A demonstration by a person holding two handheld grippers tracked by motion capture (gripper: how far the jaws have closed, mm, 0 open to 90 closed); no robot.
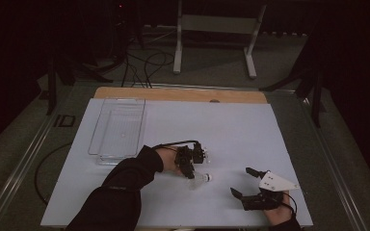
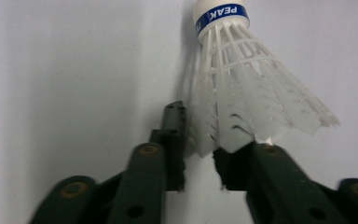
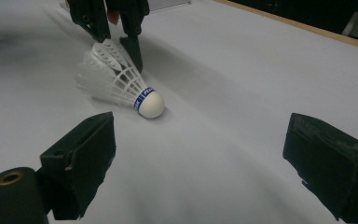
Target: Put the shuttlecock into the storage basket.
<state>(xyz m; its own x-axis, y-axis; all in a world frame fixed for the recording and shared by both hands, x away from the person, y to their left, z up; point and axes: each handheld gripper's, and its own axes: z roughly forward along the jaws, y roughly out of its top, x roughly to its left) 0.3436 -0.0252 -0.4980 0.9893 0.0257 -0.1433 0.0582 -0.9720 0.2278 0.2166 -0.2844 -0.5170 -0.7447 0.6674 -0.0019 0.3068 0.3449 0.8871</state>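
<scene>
- The right gripper (image 1: 241, 182) rests at the near right edge of the table (image 1: 250, 125), jaws wide and empty.
- The shuttlecock (image 1: 200, 180) lies sideways mid-table, cork pointing right.
- The left gripper (image 2: 200, 158) pinches its feather skirt from the left.

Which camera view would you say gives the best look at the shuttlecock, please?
The left gripper view: the shuttlecock looms large, feathers and blue band sharp. The right gripper view shows it whole, lying on its side; the high view shows it as a small pale shape.
</scene>
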